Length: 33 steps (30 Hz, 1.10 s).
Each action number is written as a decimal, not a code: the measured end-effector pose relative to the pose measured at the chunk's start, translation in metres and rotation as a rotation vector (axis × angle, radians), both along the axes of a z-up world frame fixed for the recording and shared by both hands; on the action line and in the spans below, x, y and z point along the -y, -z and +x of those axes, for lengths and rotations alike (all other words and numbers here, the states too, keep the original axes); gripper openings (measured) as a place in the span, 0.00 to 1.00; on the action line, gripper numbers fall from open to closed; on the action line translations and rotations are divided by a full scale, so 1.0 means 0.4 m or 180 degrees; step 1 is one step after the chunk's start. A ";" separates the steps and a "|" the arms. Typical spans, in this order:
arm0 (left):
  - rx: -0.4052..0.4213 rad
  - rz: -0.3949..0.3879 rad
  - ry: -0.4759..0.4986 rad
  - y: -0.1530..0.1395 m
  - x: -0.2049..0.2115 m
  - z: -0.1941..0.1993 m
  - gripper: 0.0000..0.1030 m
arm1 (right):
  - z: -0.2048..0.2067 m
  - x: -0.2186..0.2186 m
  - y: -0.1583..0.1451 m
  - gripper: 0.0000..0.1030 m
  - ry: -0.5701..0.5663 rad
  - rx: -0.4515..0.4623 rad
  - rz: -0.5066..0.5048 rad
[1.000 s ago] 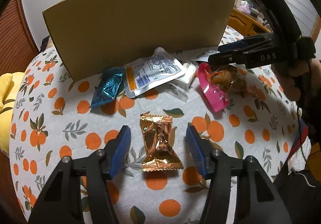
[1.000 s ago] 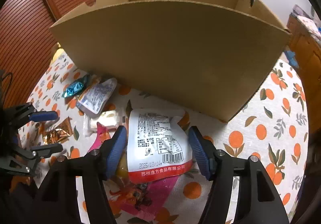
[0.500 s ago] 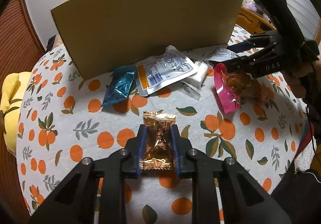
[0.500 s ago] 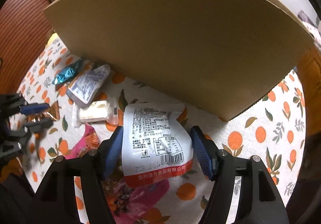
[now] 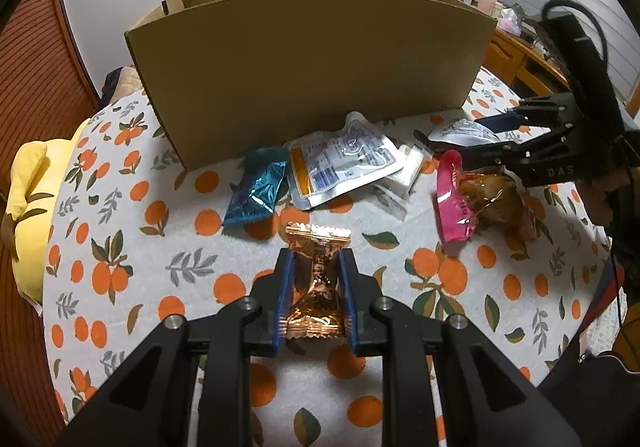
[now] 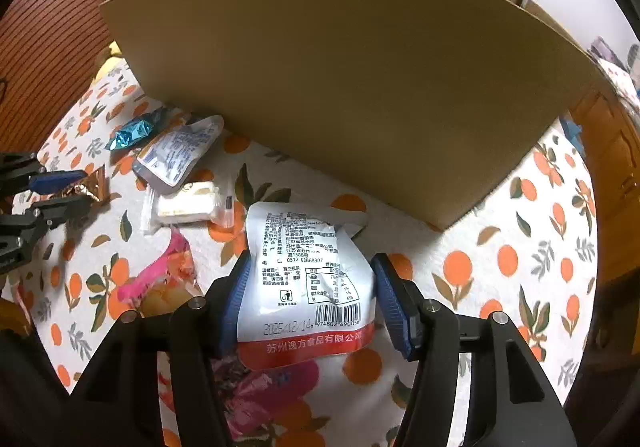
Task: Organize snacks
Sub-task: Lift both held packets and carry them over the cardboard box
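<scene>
a: snacks on the tabletop [image 5: 132, 239], how many can you count?

b: six packets. one gold foil candy wrapper [image 5: 317, 279], one blue foil wrapper [image 5: 256, 193], one silver-white pouch with an orange stripe [image 5: 340, 163], one clear packet with a pale bar inside [image 6: 192, 205], one pink-edged clear bag [image 5: 460, 203] with something brown in it, and one white printed pouch [image 6: 308, 287] with a red bottom band and a barcode.

a: what about the left gripper [image 5: 316, 301]?

b: its blue ribbed fingers [image 5: 285, 295] are close together, pinching the gold wrapper at its narrow waist. both crimped, zigzag ends flare out above and below the pads. the wrapper lies low over the orange-print cloth, in front of the box.

a: and the right gripper [image 6: 310, 299]?

b: fingers are about half apart and closing, with the white pouch between them. the left pad touches the pouch's edge; on the right side i cannot tell if the pad presses it yet. the pouch is glossy, crinkled and bowed, lying partly over the pink bag.

a: the box?

b: one plain brown cardboard box [image 5: 304, 63], open on top, standing behind the snacks; the blue wrapper and striped pouch lie just at its front wall. the cloth is white with oranges and leaves.
</scene>
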<state>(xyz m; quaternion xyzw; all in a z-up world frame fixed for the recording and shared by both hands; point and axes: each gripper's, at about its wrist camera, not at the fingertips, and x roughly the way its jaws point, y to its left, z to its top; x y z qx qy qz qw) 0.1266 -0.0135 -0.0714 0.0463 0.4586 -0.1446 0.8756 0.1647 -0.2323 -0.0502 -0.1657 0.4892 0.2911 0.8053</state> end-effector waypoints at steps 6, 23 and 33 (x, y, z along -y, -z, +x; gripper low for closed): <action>0.0023 -0.0013 0.0048 -0.018 0.016 0.014 0.19 | -0.029 0.041 -0.030 0.58 0.0088 0.0064 0.0152; 0.0255 -0.0107 0.0094 -0.107 0.019 0.011 0.19 | -0.112 0.084 -0.142 0.58 0.0173 0.0370 0.0337; 0.0453 -0.0126 0.0158 -0.181 0.022 0.018 0.19 | -0.143 0.077 -0.230 0.59 0.0075 0.0599 0.0414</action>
